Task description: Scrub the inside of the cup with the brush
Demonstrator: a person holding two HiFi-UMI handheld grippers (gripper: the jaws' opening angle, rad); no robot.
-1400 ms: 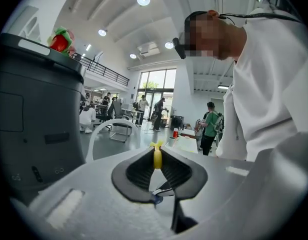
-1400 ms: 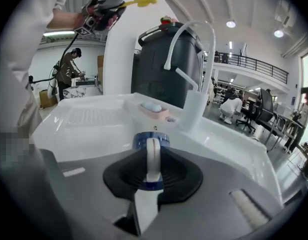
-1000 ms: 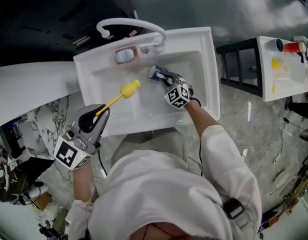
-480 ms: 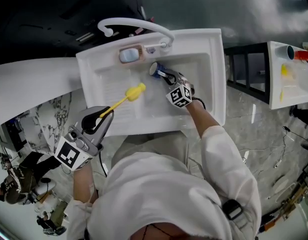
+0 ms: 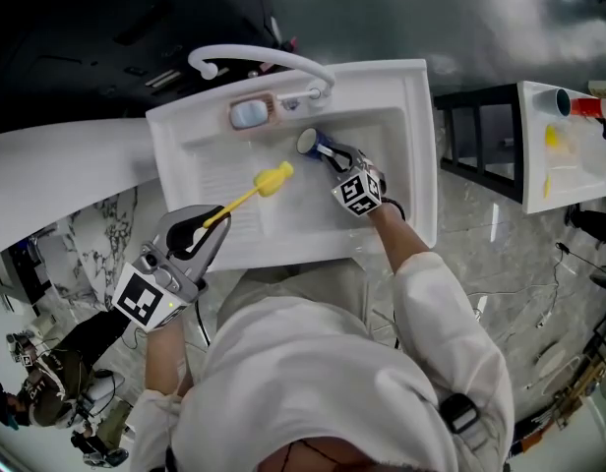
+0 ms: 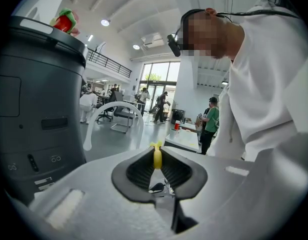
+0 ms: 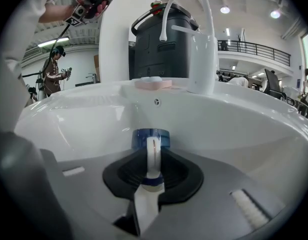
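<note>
A blue cup (image 5: pixel 313 145) with a white handle lies on its side in the white sink (image 5: pixel 411 165), its mouth toward the faucet. My right gripper (image 5: pixel 333 159) is shut on the cup's handle (image 7: pixel 153 156); the blue rim (image 7: pixel 150 136) shows just beyond the jaws. My left gripper (image 5: pixel 207 222) is shut on the thin handle of a yellow brush (image 5: pixel 273 179), whose head hovers over the basin's left half, apart from the cup. In the left gripper view only the yellow handle (image 6: pixel 157 156) shows between the pads.
A white curved faucet (image 5: pixel 259 60) arches over the sink's back rim, beside a pink soap dish (image 5: pixel 252 112). A dark grey machine (image 7: pixel 159 44) stands behind the sink. A second white basin (image 5: pixel 564 146) with a cup and yellow items is at the right.
The brush head has moved right and slightly up over the basin, closer to the cup. The right gripper with the cup has shifted only slightly.
</note>
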